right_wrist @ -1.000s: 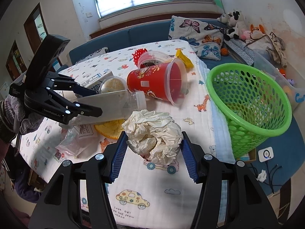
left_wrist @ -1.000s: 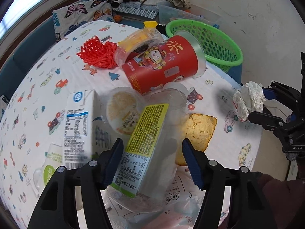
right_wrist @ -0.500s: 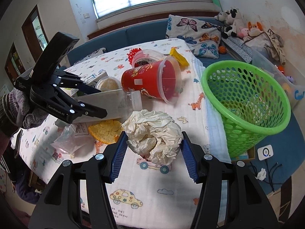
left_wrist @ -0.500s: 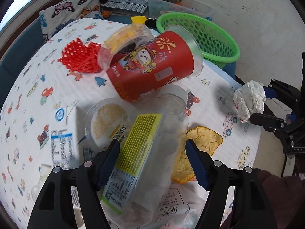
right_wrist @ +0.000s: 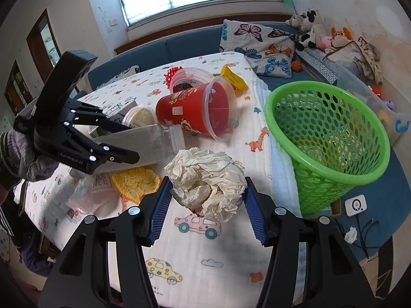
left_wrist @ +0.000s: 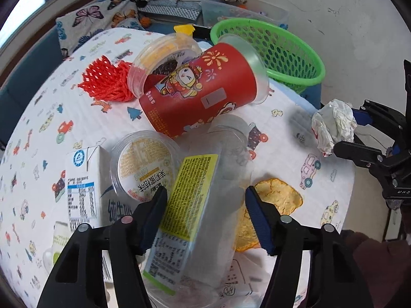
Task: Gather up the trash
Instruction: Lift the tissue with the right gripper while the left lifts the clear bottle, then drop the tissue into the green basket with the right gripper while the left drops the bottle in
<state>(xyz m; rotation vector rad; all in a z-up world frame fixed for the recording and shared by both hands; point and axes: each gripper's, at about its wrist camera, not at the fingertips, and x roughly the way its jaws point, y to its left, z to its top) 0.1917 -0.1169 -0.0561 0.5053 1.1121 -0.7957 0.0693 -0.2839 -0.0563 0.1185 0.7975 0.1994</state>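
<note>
Risk first imo: the clear square plastic bottle with yellow label point(left_wrist: 195, 205) looks slick, so it could squirt out of the left claw point(left_wrist: 205, 215), whose jaws have just been closing and now pinch its sides. Right claw point(right_wrist: 205, 205) is half-open, clamped on the crumpled white paper ball point(right_wrist: 205, 182), above the surface point(right_wrist: 205, 269) near edge. Green mesh plastic basket point(right_wrist: 326, 138) sits right, off the edge, so a short drop could miss it.
</note>
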